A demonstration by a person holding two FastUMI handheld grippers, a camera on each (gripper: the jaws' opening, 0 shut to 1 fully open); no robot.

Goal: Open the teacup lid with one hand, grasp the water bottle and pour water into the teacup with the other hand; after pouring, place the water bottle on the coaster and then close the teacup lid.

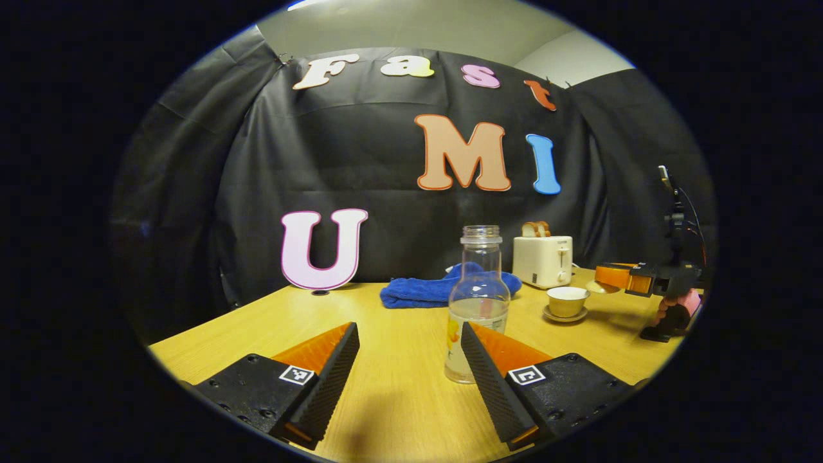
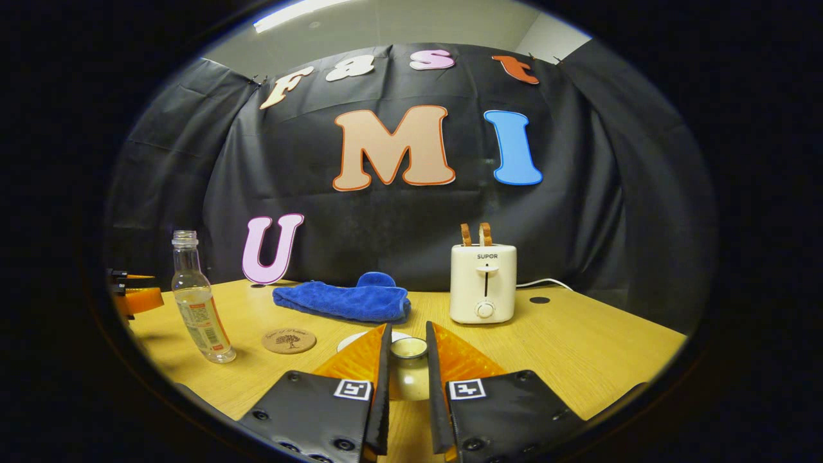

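A clear uncapped water bottle [image 1: 479, 302] with a little water stands on the table just beyond my left gripper [image 1: 409, 329], which is open; the bottle is in front of its right finger, untouched. The lidless teacup [image 1: 567, 301] sits on its saucer farther right. Beside and slightly above the cup, my right gripper [image 1: 617, 276] holds the pale teacup lid [image 1: 598, 287]. In the right gripper view my right gripper [image 2: 407, 331] is shut on the lid's knob [image 2: 409, 348]. The bottle [image 2: 199, 308] stands at the left, with the round coaster [image 2: 289, 340] to its right.
A blue cloth [image 1: 443, 289] lies behind the bottle, and a white toaster [image 1: 543, 260] with bread stands behind the cup. Both cloth [image 2: 344, 300] and toaster [image 2: 483, 283] are near the wall. The wooden table [image 2: 578, 347] stretches to the right.
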